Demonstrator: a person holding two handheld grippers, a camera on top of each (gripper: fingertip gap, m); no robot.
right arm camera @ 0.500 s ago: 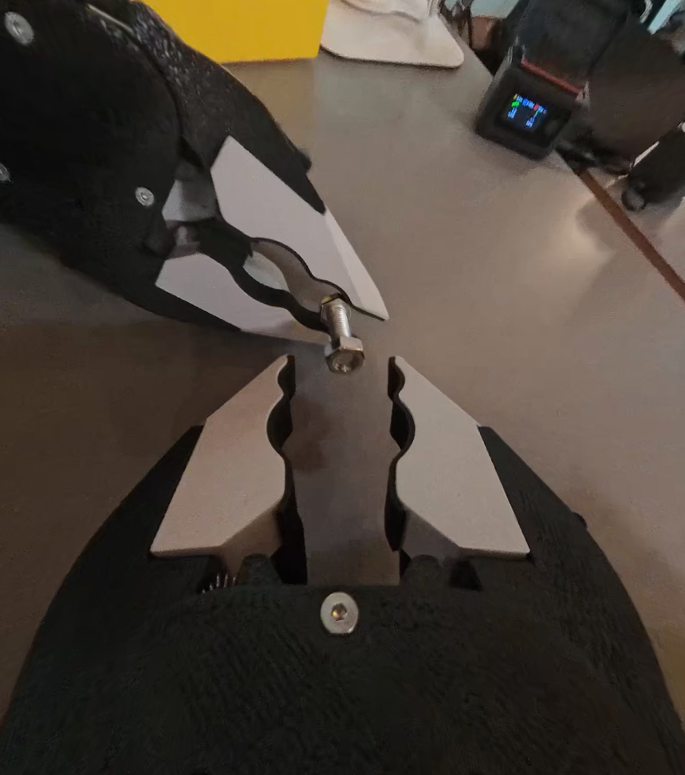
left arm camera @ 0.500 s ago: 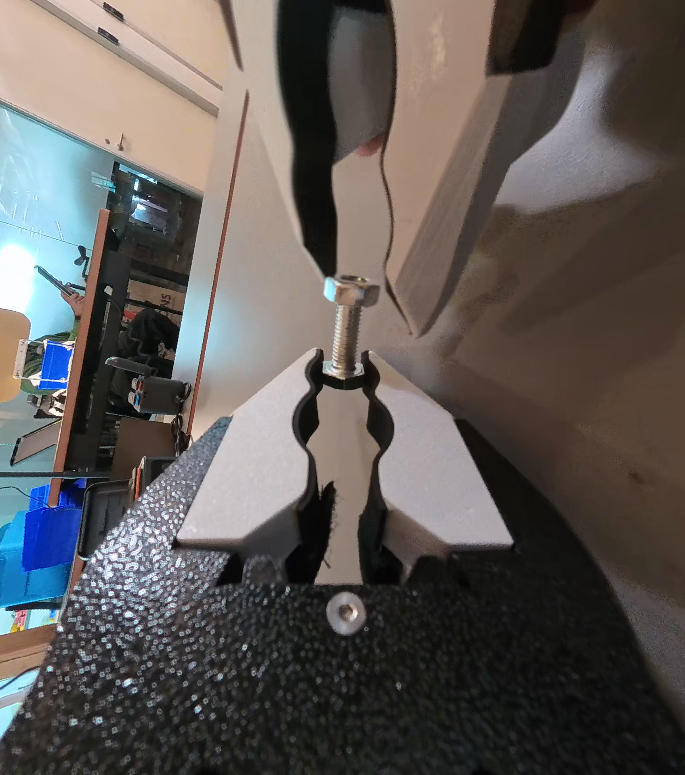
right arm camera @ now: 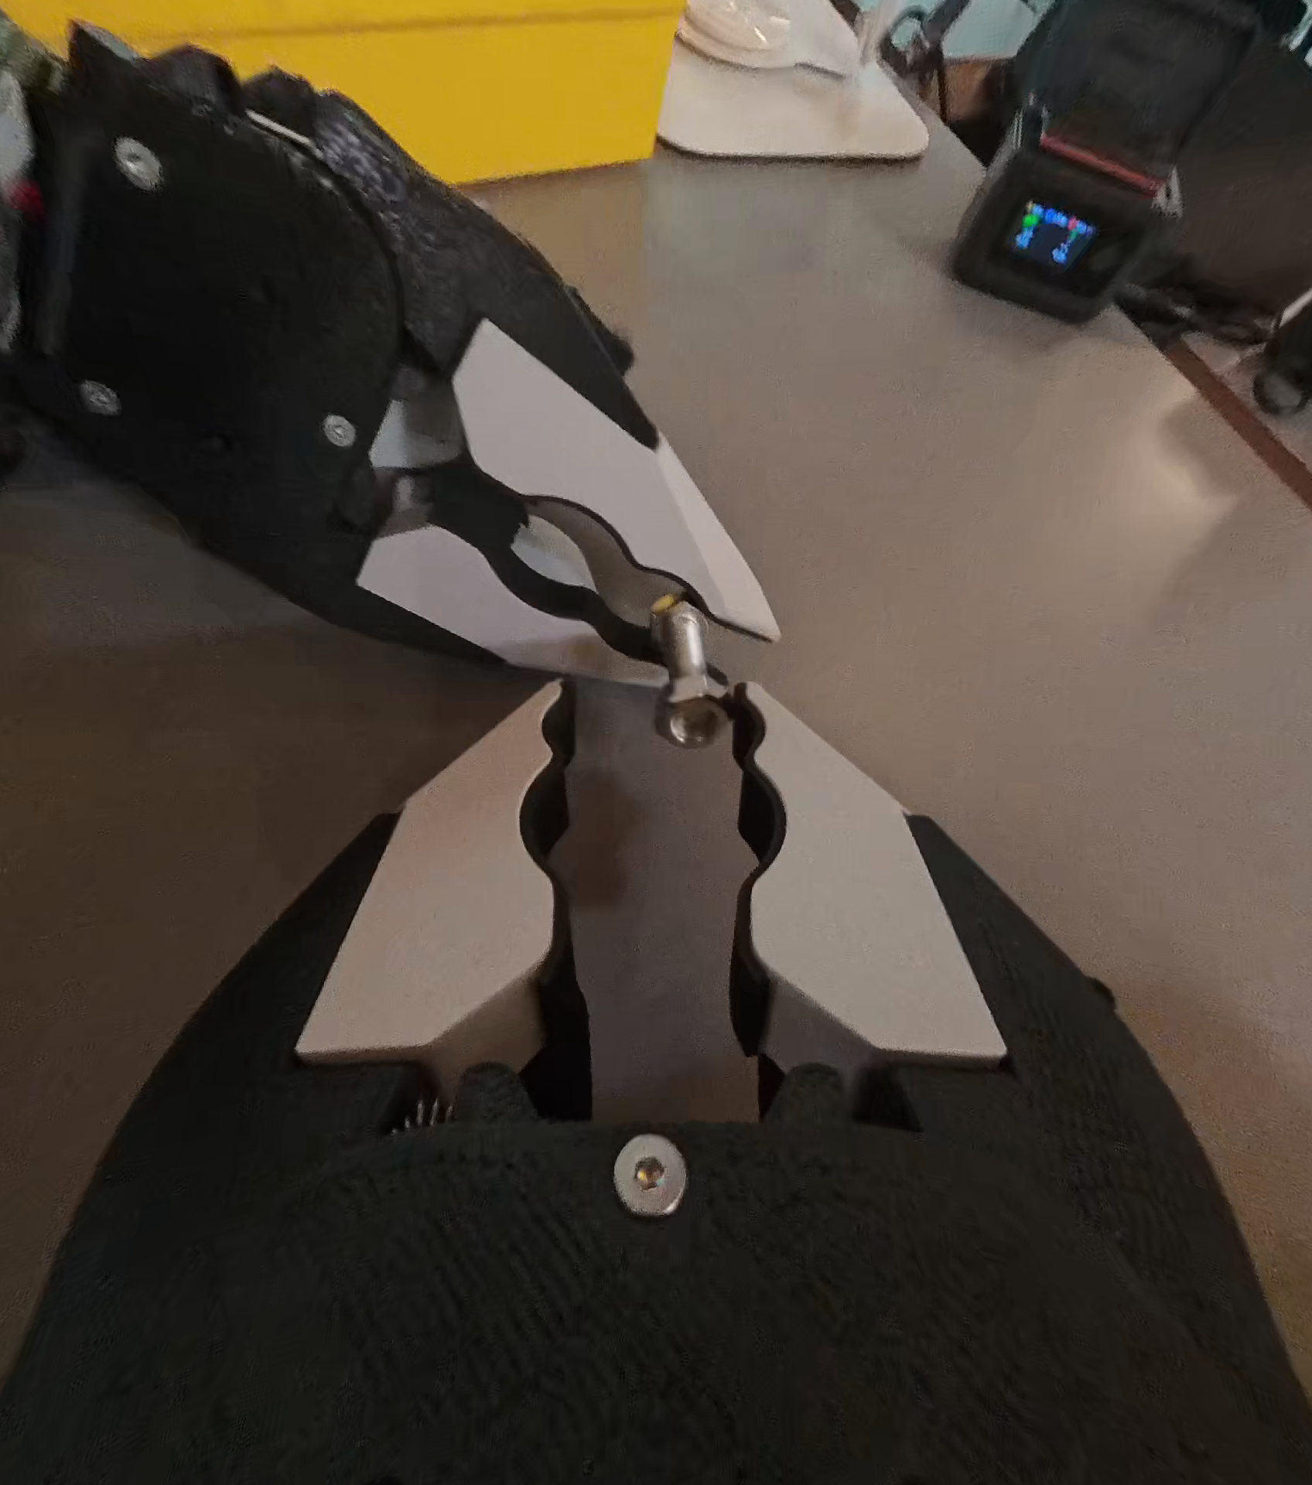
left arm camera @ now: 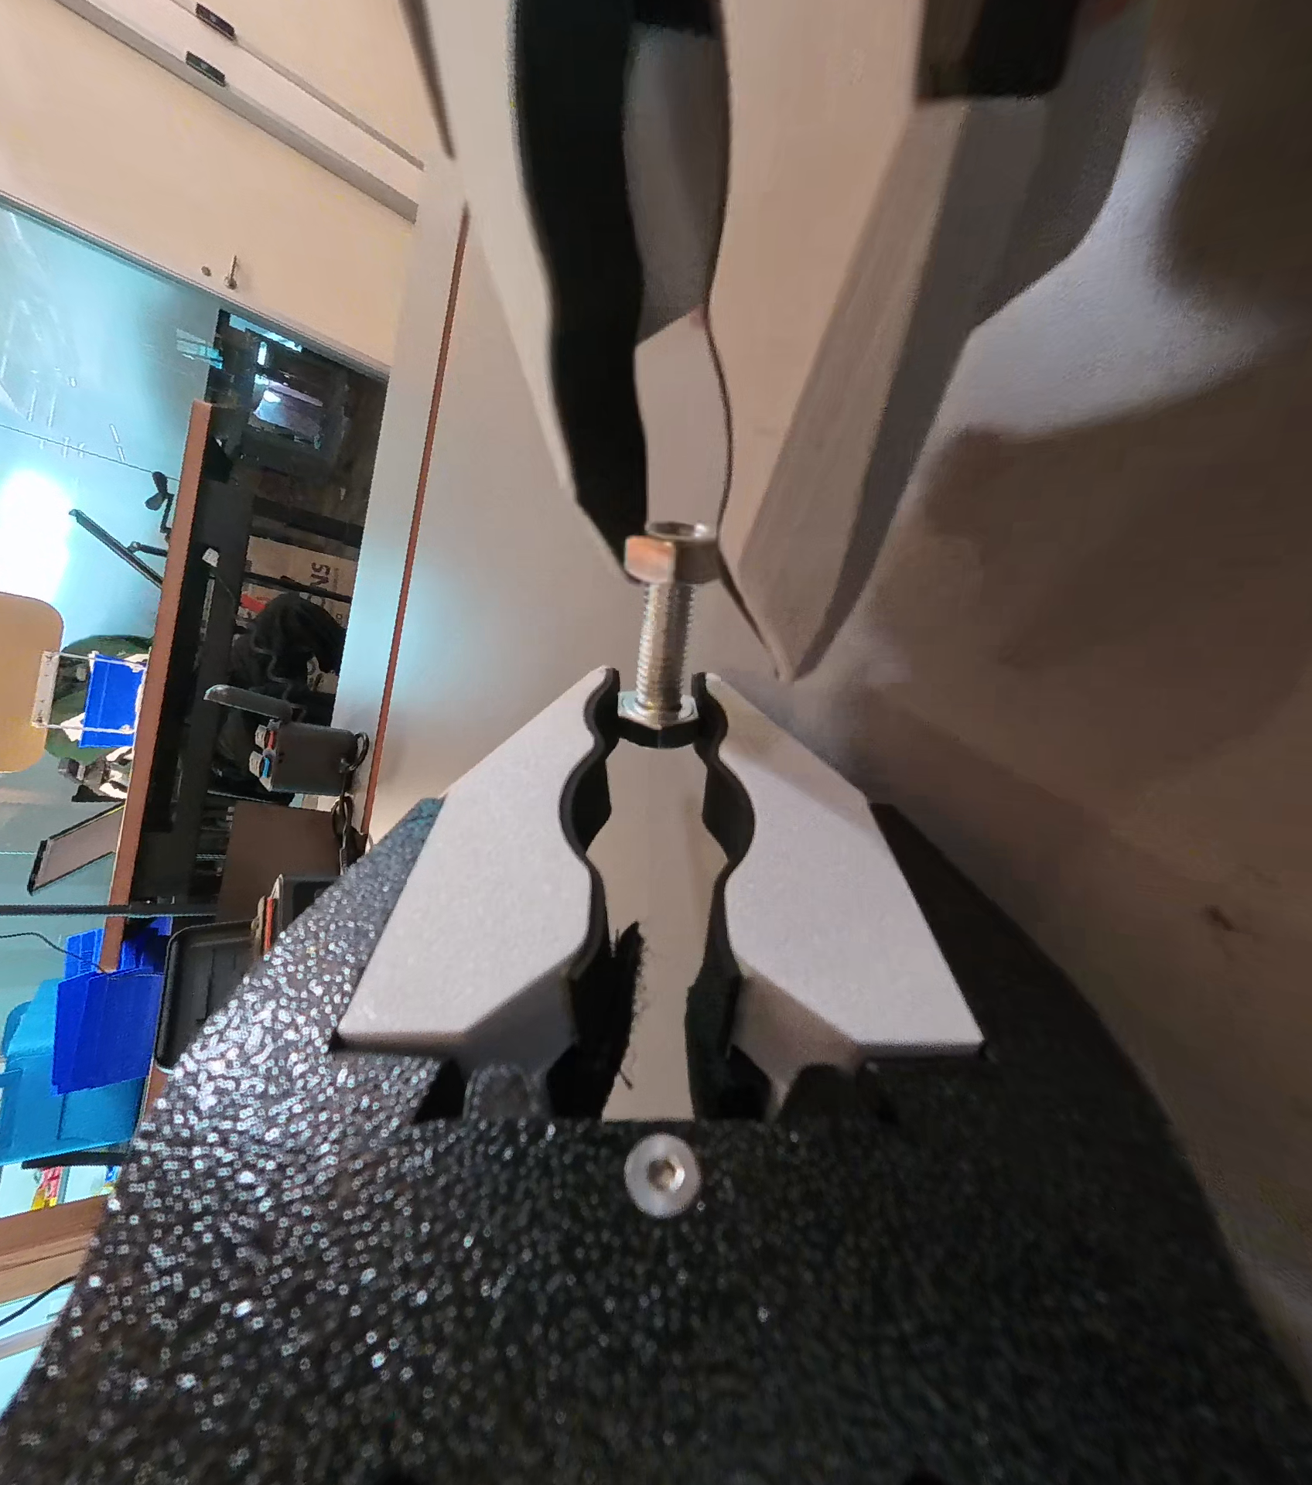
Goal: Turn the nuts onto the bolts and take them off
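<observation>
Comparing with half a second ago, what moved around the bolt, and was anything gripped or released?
The right claw has advanced: the silver hex-headed steel bolt now has its head between the claw's fingertips, beside the right-hand one, where before it sat just beyond them. That claw remains open, nothing gripped. The left claw stays clamped on the bolt's lower end.

Bolt (left arm camera: 659,635): one, its head pinched between the left gripper's fingertips, shank pointing forward from them.
Nut (left arm camera: 669,557): one, on the bolt's far end, between the right gripper's spread fingertips.
Grippers: two — left gripper (left arm camera: 657,697), right gripper (right arm camera: 653,695).
</observation>
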